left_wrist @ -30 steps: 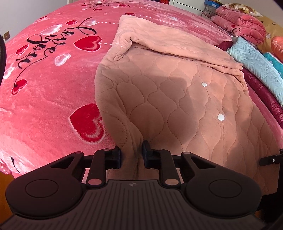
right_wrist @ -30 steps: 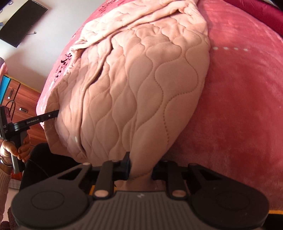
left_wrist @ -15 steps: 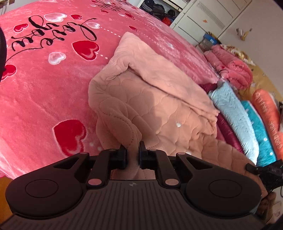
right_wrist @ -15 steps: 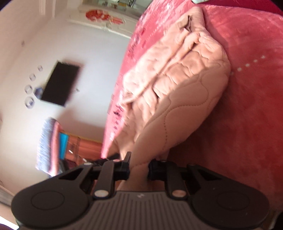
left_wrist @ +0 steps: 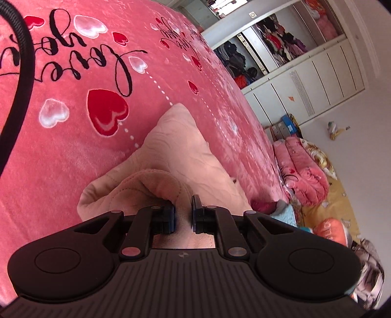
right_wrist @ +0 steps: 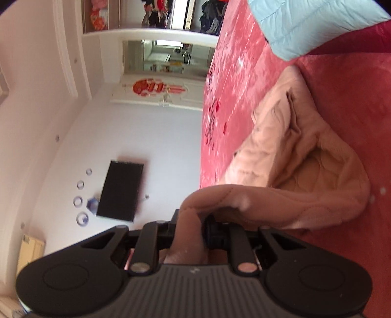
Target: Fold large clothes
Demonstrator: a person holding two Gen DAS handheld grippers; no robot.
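On the pink bed point(left_wrist: 73, 151) with red hearts, the quilted peach garment point(left_wrist: 176, 146) lies bunched, its near edge lifted and pinched by both the left hand-held gripper point(left_wrist: 183, 216) and the right hand-held gripper point(right_wrist: 189, 226), each clenched on fabric.

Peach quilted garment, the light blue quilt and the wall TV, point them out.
Peach quilted garment point(left_wrist: 176, 151): left wrist view, flat upper panel.
Light blue quilt point(right_wrist: 305, 22): right wrist view, middle of its surface.
Wall TV point(right_wrist: 119, 190): right wrist view, screen centre.
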